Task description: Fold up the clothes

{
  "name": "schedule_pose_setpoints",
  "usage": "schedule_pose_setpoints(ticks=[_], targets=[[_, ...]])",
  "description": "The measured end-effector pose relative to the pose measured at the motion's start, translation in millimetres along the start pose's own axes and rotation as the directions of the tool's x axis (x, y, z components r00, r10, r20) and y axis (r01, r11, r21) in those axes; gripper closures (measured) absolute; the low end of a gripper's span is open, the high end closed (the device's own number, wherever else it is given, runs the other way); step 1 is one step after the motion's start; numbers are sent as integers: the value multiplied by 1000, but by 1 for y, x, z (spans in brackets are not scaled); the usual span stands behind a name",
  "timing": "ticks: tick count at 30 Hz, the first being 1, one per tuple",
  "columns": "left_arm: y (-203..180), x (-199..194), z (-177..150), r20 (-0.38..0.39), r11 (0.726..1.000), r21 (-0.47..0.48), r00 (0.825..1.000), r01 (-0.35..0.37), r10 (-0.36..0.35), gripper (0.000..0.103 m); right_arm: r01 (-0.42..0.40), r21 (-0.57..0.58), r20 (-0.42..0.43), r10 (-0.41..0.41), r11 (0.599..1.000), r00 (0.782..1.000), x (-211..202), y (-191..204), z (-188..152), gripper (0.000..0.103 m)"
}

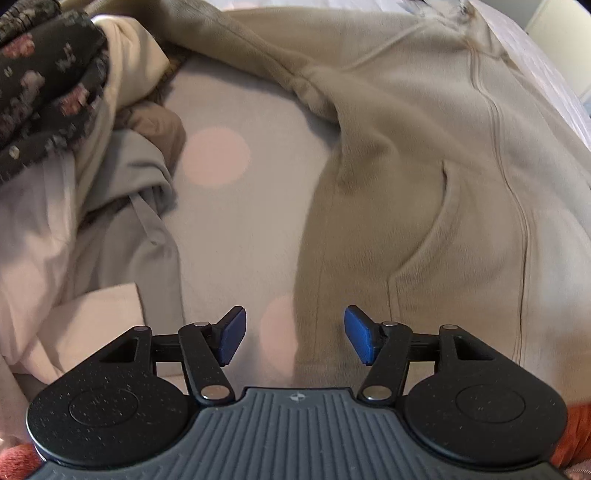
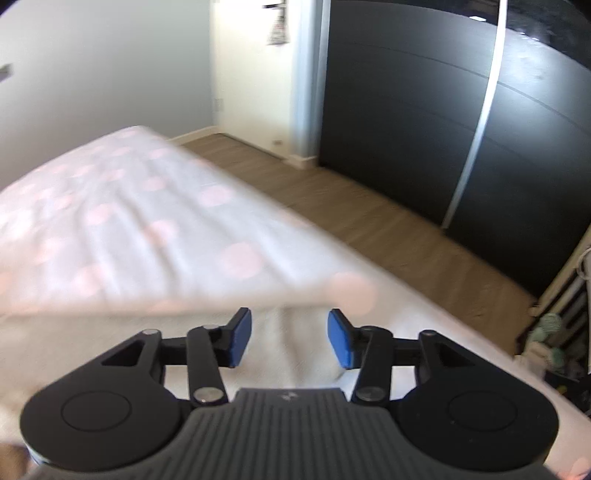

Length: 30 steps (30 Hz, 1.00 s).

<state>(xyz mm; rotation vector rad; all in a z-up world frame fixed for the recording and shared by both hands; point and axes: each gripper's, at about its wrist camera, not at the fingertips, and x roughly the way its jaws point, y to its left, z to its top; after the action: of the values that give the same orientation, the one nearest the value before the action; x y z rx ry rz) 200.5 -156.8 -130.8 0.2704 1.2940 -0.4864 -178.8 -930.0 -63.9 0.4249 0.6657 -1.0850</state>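
Over dotted bedsheet (image 1: 236, 229) | fleecy beige zip hoodie (image 1: 424, 155) | left gripper (image 1: 295, 338), right gripper (image 2: 290, 339) jaws apart, empty

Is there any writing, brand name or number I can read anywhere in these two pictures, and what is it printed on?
No readable text in either view.
Left gripper: a small round emblem on its grey ribbed body, a symbol with no letters.
Right gripper: a similar mark, too blurred to read.
Beige zip jacket: no label or print visible.
Dark floral garment: only a flower pattern.
Dotted bedsheet: pink dots, no words.
Small item hanging on the far wall: too blurred to tell.
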Motion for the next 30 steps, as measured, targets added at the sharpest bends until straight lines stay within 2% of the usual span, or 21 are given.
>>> schedule_pose_setpoints(ticks=[5, 7, 9, 11, 12, 14, 16, 19, 22, 24, 25, 27, 29, 30], targets=[[-9, 12, -17, -17, 998, 64, 1000, 11, -10, 42, -163, -38, -57, 161, 986, 985, -54, 28, -59, 44], [-12, 17, -22, -20, 997, 72, 1000, -3, 4, 42, -231, -55, -99, 225, 971, 969, -72, 42, -85, 41], [-15, 20, -27, -12, 998, 67, 1000, 4, -3, 42, -303, -70, -157, 289, 950, 944, -89, 61, -114, 36], [-19, 22, -33, -4, 998, 59, 1000, 18, -17, 46, -382, -64, -225, 359, 922, 906, -109, 86, -142, 35], [-21, 23, -36, 1, 998, 55, 1000, 21, -21, 56, -420, -55, -258, 394, 906, 882, -119, 97, -156, 34], [-25, 27, -43, 14, 999, 52, 1000, 13, -14, 59, -491, -4, -324, 463, 871, 825, -136, 112, -180, 31], [-30, 27, -47, 36, 997, 75, 999, -6, 3, 61, -550, 56, -384, 526, 834, 759, -153, 128, -203, 23], [-28, 24, -49, 46, 997, 73, 999, 5, -8, 65, -599, 121, -450, 582, 791, 677, -178, 148, -224, 19], [-21, 24, -47, 39, 998, 40, 998, 40, -42, 66, -601, 66, -513, 544, 797, 664, -200, 169, -237, 17], [-19, 25, -46, 35, 998, 30, 998, 49, -50, 62, -603, 18, -545, 514, 798, 663, -206, 182, -245, 17], [-18, 25, -46, 32, 998, 26, 998, 50, -51, 61, -603, -2, -558, 499, 798, 663, -210, 186, -248, 17], [-17, 26, -47, 23, 999, 18, 999, 45, -46, 52, -598, -27, -568, 480, 801, 668, -219, 190, -256, 17], [-17, 25, -47, 19, 999, 11, 999, 46, -46, 52, -603, -49, -571, 473, 797, 671, -224, 192, -262, 17], [-17, 25, -47, 18, 999, 10, 999, 47, -47, 52, -602, -67, -563, 468, 796, 681, -227, 192, -264, 19]])
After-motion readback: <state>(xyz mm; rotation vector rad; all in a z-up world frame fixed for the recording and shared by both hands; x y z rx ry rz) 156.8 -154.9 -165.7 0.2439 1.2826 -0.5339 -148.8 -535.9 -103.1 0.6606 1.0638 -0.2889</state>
